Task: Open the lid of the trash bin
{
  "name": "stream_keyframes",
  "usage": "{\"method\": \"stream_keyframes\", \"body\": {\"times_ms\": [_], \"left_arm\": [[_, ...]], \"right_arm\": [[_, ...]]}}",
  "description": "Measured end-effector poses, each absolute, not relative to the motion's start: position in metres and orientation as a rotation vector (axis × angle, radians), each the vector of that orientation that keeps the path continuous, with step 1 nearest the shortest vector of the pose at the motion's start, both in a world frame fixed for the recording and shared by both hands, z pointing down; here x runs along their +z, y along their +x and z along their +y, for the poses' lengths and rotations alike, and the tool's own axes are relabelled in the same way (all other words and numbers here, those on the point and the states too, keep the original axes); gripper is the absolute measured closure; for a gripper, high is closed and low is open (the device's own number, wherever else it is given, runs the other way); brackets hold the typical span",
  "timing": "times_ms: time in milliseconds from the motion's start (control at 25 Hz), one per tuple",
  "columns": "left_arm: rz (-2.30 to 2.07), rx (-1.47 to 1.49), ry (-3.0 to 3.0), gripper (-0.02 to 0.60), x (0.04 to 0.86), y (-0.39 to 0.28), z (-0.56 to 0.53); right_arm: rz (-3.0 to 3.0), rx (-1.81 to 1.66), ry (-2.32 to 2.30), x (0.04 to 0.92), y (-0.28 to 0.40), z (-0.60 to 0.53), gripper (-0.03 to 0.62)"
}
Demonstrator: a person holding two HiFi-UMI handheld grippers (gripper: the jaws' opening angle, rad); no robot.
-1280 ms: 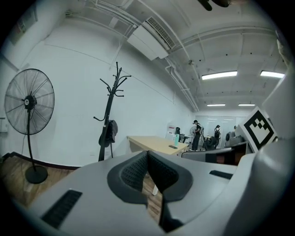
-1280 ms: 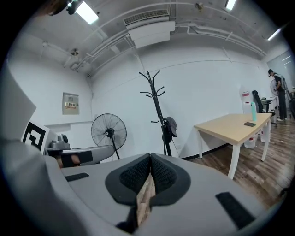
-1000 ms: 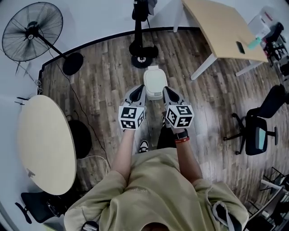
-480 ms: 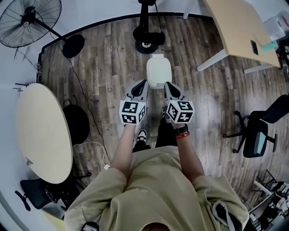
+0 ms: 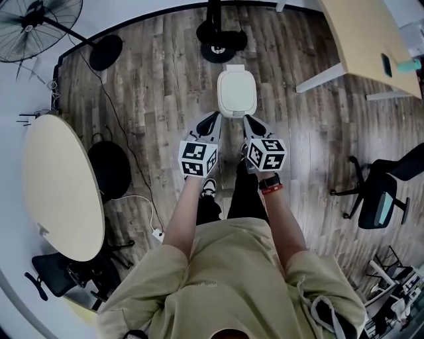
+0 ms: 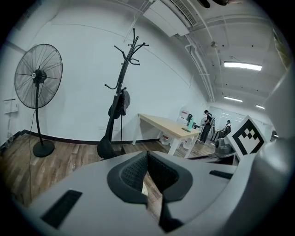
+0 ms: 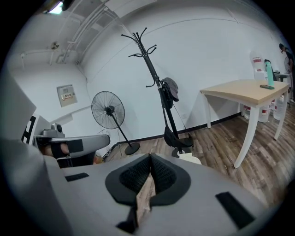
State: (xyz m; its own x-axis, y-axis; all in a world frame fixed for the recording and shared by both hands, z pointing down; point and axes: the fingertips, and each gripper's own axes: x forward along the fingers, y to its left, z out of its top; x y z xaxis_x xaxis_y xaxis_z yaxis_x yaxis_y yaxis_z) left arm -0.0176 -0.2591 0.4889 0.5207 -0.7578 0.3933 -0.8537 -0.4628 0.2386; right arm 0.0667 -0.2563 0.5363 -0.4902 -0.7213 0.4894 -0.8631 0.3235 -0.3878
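Sitting on the wood floor [image 5: 152, 93], the bin [image 5: 236, 94] is seen with its lid down. The left gripper [image 5: 212, 119] and right gripper [image 5: 249, 121] are held side by side just at its near edge, both with jaws pressed together and nothing caught between them. A coat rack [image 6: 120, 92] is parked right behind the bin.

We see a pedestal fan [image 5: 33, 20] near a coat stand [image 6: 120, 92] by the wall. An oval table [image 5: 59, 192] stands left of us; a desk [image 5: 371, 40] and office chair [image 5: 379, 202], right.
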Motion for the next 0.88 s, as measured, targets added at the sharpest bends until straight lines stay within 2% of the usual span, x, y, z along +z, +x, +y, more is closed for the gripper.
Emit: {"method": "stream_keyframes", "body": {"times_ms": [880], "left_arm": [[-1.232,0.407,2.24,0.557,0.659,-0.012,-0.289]], "right_arm": [[-2.189,1.137,1.279,0.748,0.069,-0.295,0.591]]}}
